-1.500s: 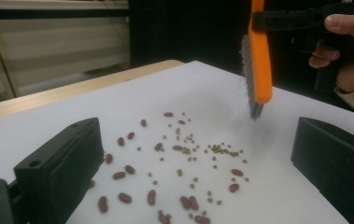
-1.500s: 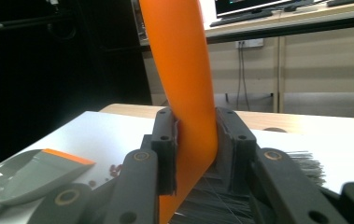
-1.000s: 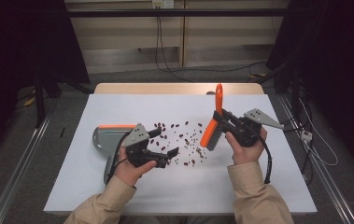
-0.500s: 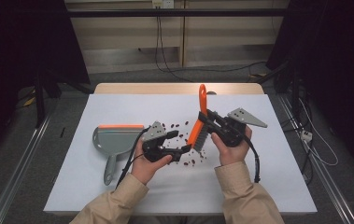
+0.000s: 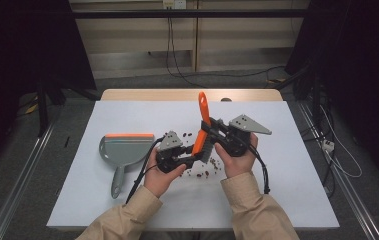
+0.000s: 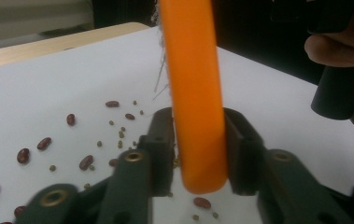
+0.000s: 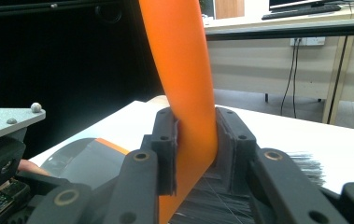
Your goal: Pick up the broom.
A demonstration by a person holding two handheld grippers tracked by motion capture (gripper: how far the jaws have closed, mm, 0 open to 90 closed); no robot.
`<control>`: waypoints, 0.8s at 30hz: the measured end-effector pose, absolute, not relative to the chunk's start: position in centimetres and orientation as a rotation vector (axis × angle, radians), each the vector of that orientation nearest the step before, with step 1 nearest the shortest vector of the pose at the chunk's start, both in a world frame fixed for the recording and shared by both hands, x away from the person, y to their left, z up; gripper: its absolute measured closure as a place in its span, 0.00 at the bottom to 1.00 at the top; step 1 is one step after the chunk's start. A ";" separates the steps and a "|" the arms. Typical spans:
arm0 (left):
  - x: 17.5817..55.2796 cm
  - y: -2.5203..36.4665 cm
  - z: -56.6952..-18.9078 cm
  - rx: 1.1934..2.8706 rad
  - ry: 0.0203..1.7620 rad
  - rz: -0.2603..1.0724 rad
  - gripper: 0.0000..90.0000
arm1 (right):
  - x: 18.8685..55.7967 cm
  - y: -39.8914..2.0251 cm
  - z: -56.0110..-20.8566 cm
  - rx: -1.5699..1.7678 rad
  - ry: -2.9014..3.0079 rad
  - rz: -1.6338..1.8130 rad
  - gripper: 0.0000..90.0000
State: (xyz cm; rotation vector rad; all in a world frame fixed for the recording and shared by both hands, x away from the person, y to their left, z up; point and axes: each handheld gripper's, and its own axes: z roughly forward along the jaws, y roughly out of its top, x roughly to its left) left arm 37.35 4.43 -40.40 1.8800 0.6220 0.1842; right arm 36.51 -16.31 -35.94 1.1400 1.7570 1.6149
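Brush (image 5: 203,131) is standing nearly upright over the worktop (image 5: 127,200), handle pointing up; both grippers' fingers are clamping it, the left (image 5: 193,159) having just closed, right (image 5: 208,136).

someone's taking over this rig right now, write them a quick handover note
Left tongs: jaws have just been closing and now clamp the lower end of the orange brush.
Right tongs: shut on the same brush, near its bristles.
Dustpan: flat on the white table, left of both hands, untouched.
Beans: scattered loose on the table under and around the hands.
Done: brush is up, held by both tongs.
Left: probably release one grip, take the dustpan, sweep the beans into it.
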 end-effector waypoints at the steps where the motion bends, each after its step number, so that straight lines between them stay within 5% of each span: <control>1: 37.3 4.4 -40.3 1.883 0.631 0.190 0.76 | 36.5 -16.2 -35.9 1.140 1.756 1.611 0.79; 10: 37.3 5.2 -40.0 1.846 0.674 0.259 0.79 | 36.7 -15.7 -35.3 1.129 1.763 1.620 0.76; 15: 37.4 5.6 -40.0 1.821 0.712 0.280 0.79 | 36.6 -15.1 -35.3 1.133 1.744 1.589 0.46; 24: 37.6 6.2 -39.9 1.812 0.734 0.313 0.79 | 36.6 -14.9 -35.7 1.173 1.720 1.563 0.24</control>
